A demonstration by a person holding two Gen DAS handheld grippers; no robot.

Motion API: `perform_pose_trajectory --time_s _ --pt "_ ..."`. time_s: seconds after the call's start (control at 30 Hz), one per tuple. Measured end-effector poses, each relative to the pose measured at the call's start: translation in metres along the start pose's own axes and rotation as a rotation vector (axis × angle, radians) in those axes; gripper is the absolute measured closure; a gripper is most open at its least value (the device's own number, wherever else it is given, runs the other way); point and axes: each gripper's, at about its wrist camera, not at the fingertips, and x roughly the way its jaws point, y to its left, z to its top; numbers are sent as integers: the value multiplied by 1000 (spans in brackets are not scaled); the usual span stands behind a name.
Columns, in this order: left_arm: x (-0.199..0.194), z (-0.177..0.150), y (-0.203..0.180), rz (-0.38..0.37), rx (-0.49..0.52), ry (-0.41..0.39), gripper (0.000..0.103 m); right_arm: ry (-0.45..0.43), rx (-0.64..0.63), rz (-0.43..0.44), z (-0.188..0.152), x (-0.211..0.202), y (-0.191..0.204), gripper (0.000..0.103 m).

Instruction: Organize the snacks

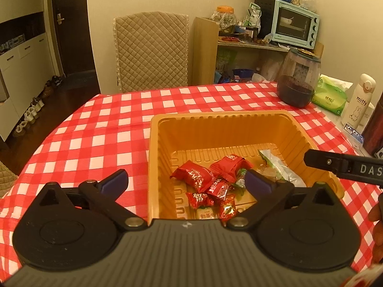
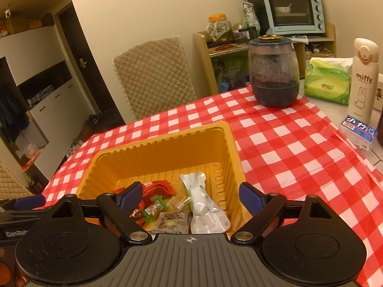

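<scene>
Both tongs gape empty over the orange tray [image 1: 215,129]; dark jar [image 1: 298,79], tissue pack [image 1: 331,95] stand beyond

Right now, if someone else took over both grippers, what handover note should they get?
Left gripper: open, nothing between its fingers, hovering over the near left part of the tray.
Right gripper: open, empty, over the tray's near right corner.
Snacks: red packets, a silver pouch and small wrapped candies all lie inside the orange tray on the checked tablecloth.
Done: no loose snacks show on the cloth.
Left: probably nothing; check areas out of view.
</scene>
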Motion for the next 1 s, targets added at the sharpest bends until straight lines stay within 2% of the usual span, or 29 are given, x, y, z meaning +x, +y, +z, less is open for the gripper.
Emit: perform_pose_trajectory --time_s 0.43,0.77,1.0 --pt "-48 -23 -20 -10 25 9 0 9 -51 -30 -23 -47 -5 13" --pt "-107 -47 -36 12 -12 -10 0 -4 -101 -52 -44 -108 -4 13" --pt "-157 -65 -40 3 -38 -30 0 19 -105 -53 -63 -152 -1 13"
